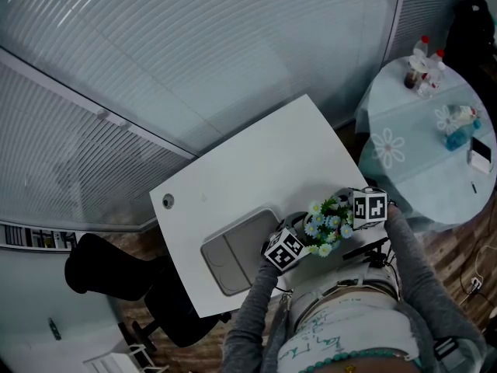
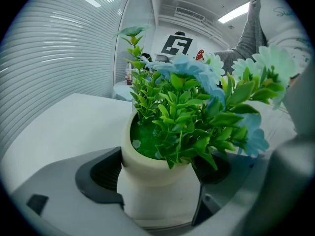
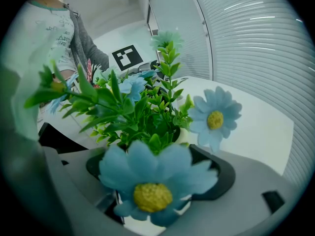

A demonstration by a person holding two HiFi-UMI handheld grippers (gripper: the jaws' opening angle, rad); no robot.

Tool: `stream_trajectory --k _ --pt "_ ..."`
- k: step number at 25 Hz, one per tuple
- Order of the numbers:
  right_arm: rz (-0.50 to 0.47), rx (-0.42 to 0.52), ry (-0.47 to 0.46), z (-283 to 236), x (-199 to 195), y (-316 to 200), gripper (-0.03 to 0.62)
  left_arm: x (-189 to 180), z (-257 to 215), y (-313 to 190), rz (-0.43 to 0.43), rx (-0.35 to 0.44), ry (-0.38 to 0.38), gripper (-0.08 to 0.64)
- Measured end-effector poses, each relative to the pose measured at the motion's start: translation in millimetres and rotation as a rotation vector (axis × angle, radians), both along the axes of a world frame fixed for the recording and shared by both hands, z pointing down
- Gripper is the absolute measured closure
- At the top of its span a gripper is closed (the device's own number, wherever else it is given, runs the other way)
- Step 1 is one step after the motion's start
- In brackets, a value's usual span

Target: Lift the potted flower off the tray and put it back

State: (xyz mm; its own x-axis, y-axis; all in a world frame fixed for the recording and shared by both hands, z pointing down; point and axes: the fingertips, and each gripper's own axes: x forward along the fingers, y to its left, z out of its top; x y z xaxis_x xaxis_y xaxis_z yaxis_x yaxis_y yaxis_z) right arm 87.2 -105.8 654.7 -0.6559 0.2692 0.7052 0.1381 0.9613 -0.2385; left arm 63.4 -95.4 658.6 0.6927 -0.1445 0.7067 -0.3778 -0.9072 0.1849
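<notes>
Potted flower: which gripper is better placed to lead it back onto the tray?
Left, probably: both clamp the potted flower, but the left gripper is on the tray's side; the right gripper is farther off.

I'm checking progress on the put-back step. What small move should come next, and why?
Probably shift the potted flower toward the person's left, over the tray: left gripper and right gripper both grip it, and the head view shows it beside the tray, not on it.

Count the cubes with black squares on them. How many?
2. One cube sits left of the potted flower, the other right of it, seen from above. None seem hidden.
</notes>
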Motion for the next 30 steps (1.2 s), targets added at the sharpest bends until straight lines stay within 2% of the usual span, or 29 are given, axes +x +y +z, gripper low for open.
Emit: stream_trajectory --k 30 --pt "0.012 -0.018 -0.017 -0.6 1.2 0.8 0.210 1.2 2.6 -0.7 0.000 -0.010 -0.003 0.114"
